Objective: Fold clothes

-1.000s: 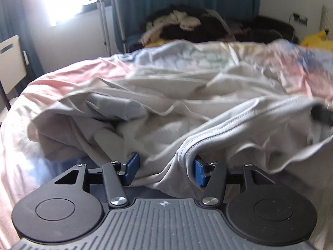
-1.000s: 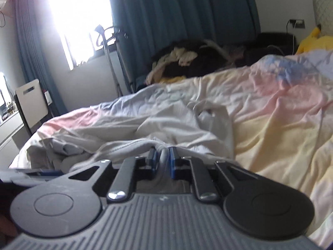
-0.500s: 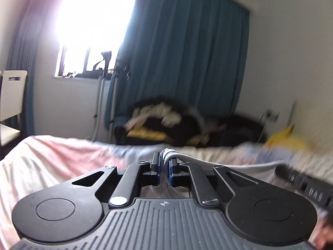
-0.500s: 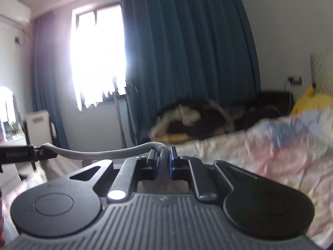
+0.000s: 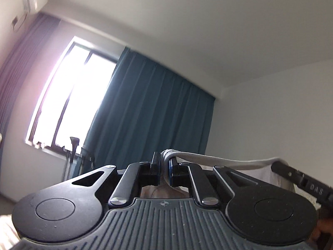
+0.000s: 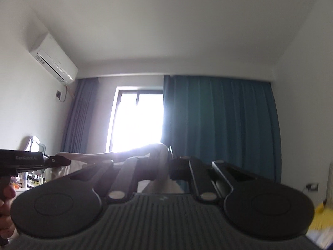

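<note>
A grey garment hangs between both grippers, held up high in the room. In the left wrist view my left gripper is shut on the garment's ribbed hem, which runs taut to the right toward my right gripper. In the right wrist view my right gripper is shut on the same grey cloth, whose edge stretches left to my left gripper. Most of the garment hangs below the grippers, out of sight.
Both views point up at a window, a teal curtain and white walls. An air conditioner sits high on the left wall. A hand grips the left tool's handle. A yellow thing lies at lower right.
Both grippers have risen from the bed and tilted upward, lifting the grey garment. The left gripper closed on the hem early in this span. The bed has dropped out of view.
</note>
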Tool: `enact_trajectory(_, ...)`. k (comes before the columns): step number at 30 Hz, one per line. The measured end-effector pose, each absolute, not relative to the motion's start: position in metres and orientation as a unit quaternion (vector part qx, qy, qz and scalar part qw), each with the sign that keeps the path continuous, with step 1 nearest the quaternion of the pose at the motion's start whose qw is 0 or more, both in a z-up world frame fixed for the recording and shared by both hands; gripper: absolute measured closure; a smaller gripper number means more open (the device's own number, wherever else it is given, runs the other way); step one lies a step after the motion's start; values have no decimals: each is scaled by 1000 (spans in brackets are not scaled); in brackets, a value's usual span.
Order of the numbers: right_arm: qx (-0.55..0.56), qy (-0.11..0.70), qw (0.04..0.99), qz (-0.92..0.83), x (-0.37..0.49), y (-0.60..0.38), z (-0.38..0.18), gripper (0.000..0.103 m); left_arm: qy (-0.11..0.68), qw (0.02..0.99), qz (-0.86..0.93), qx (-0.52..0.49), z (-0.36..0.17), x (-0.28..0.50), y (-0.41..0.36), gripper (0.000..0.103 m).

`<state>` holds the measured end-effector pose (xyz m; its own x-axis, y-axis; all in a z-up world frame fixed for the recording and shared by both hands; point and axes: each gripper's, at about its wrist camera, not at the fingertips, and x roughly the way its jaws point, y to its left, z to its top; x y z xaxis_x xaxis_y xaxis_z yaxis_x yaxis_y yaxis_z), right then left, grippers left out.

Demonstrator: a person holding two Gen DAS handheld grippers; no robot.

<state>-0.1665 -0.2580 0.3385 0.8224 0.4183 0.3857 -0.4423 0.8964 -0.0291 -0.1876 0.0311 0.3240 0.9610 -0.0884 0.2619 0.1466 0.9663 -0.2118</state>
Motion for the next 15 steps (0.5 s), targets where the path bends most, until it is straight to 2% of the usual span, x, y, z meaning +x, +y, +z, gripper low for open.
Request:
enact_trajectory(4, 46, -158, 960, 225, -146, -265, 335, 92, -94, 985, -67, -125, 303, -170, 30, 94)
enact_trajectory(15, 77, -42, 979, 185, -11, -255, 214, 92, 38, 992, -39, -110, 202, -21, 26, 94)
